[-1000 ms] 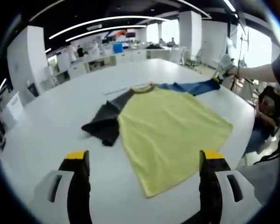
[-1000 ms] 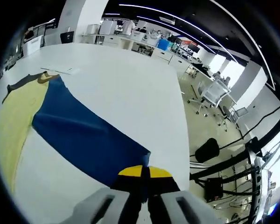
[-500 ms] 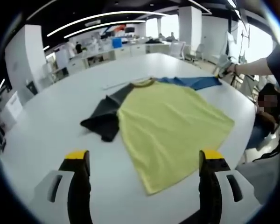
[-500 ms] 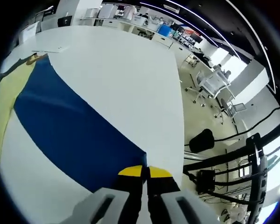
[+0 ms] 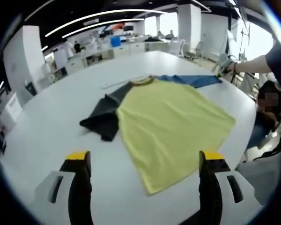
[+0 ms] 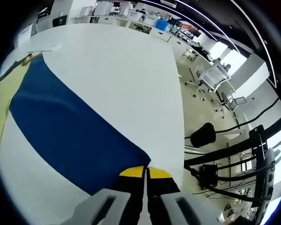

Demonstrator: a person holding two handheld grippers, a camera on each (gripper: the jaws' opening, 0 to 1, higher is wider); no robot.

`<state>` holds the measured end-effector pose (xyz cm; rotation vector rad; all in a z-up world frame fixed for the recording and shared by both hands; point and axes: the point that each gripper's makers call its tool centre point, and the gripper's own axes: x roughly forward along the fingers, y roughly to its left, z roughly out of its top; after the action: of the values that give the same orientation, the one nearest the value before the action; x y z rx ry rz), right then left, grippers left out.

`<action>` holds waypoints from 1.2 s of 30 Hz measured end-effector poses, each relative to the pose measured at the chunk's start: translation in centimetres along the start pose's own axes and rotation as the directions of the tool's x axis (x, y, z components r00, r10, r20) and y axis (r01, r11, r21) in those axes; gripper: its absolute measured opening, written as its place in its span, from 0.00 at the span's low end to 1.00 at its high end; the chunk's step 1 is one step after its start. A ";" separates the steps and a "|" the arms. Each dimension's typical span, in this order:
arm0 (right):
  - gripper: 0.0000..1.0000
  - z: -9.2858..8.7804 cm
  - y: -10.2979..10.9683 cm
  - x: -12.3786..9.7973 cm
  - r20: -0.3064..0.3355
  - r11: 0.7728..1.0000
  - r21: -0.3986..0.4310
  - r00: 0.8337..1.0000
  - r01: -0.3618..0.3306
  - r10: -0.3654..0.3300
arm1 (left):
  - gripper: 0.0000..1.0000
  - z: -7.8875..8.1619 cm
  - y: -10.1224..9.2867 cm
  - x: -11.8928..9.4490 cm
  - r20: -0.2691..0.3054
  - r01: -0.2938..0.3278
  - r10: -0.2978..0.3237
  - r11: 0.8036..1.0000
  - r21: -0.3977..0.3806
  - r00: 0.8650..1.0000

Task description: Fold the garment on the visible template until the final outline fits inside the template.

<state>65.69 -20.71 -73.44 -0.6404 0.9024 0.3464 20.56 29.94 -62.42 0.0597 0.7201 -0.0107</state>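
The T-shirt [image 5: 171, 126] is laid flat on the white table [image 5: 47, 126], its yellow body central and its dark grey sleeve [image 5: 105, 119] folded beside it. The blue sleeve [image 6: 70, 136] is clamped at its cuff by the right gripper [image 6: 146, 172] and has been stretched slightly farther than before. The left gripper [image 5: 145, 161] is held released above the table.

Garment [image 5: 168, 126] flat on table [image 5: 47, 140], sleeve [image 6: 65, 136] reaching table edge

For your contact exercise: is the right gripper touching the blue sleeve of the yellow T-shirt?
Touching. In the right gripper view, the right gripper is shut on the blue sleeve's end.
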 end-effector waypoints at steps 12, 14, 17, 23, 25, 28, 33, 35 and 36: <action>0.24 0.8 -0.1 -1.1 0.074 0.969 0.238 0.996 -0.071 0.055 | 0.92 0.2 0.1 -0.1 0.009 -0.007 0.007 1.000 0.005 1.000; 0.26 0.8 0.1 -1.4 0.081 0.962 0.258 0.994 -0.092 0.073 | 0.92 0.2 0.0 -0.1 0.010 -0.005 0.005 1.000 0.007 1.000; 0.26 0.7 0.4 -1.5 0.082 0.954 0.277 0.992 -0.114 0.094 | 0.92 0.5 -0.1 -0.2 0.018 -0.003 0.003 1.000 0.007 1.000; 0.26 -0.2 1.7 -1.9 0.056 0.937 0.312 0.988 -0.156 0.146 | 0.93 0.7 -0.1 -0.4 0.031 -0.003 0.003 1.000 0.002 1.000; 0.26 -0.6 2.1 -1.9 0.051 0.925 0.337 0.984 -0.178 0.171 | 0.93 0.7 -0.1 -0.4 0.031 -0.003 0.003 1.000 -0.001 1.000; 0.25 -1.2 2.4 -1.8 0.034 0.902 0.385 0.980 -0.194 0.196 | 0.93 0.6 0.0 -0.4 0.029 -0.003 0.003 1.000 -0.001 1.000; 0.23 -1.3 2.6 -1.8 0.039 0.895 0.401 0.979 -0.198 0.199 | 0.92 0.9 0.1 -0.6 0.039 -0.011 0.011 1.000 -0.011 0.999; 0.22 -1.4 2.4 -1.7 0.039 0.894 0.400 0.979 -0.200 0.202 | 0.92 1.0 0.2 -0.6 0.041 -0.014 0.014 1.000 -0.010 0.999; 0.21 -1.4 2.3 -1.7 0.039 0.895 0.398 0.979 -0.201 0.202 | 0.91 1.0 0.2 -0.6 0.040 -0.014 0.014 1.000 -0.008 0.999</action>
<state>62.60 -19.89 -73.57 -0.1675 1.0107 0.3324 20.73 30.05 -61.26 0.0571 0.6798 0.0044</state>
